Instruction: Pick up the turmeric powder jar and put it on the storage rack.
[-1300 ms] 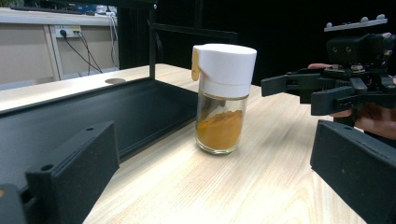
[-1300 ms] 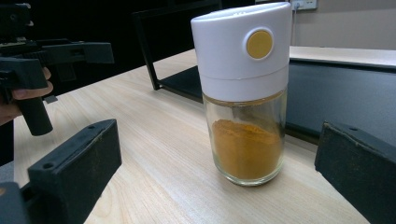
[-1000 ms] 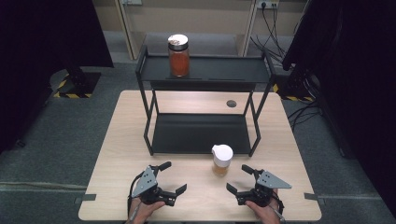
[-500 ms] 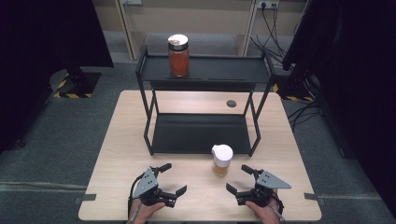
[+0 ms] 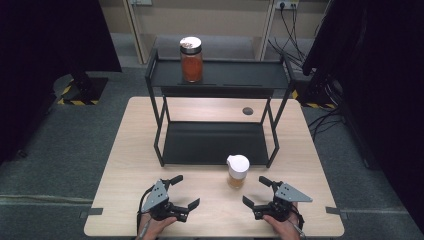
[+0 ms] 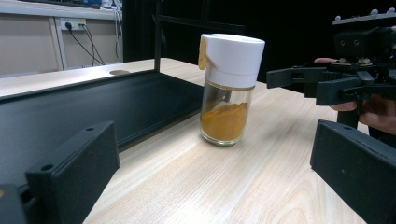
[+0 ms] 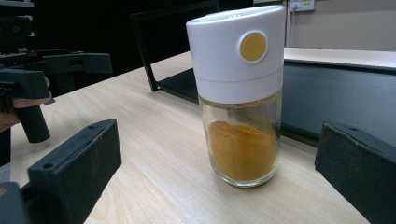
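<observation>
jar [image 5: 237,171]: upright on table [image 5: 125,170], between both grippers, touching neither
left gripper [image 5: 182,191]: jaws wide, left of jar
right gripper [image 5: 256,191]: jaws wide, just beside jar

Even, soft overhead light brightens the pale table [image 5: 130,150] in the high view, while the surroundings at left and right fall into near-black. Shadows under the black shelf [image 5: 215,75] are faint. In both gripper views the spice jar [image 7: 240,98] is sharp, its glass catching small highlights; the near jaws and far background are blurred. The high view is slightly soft.
</observation>
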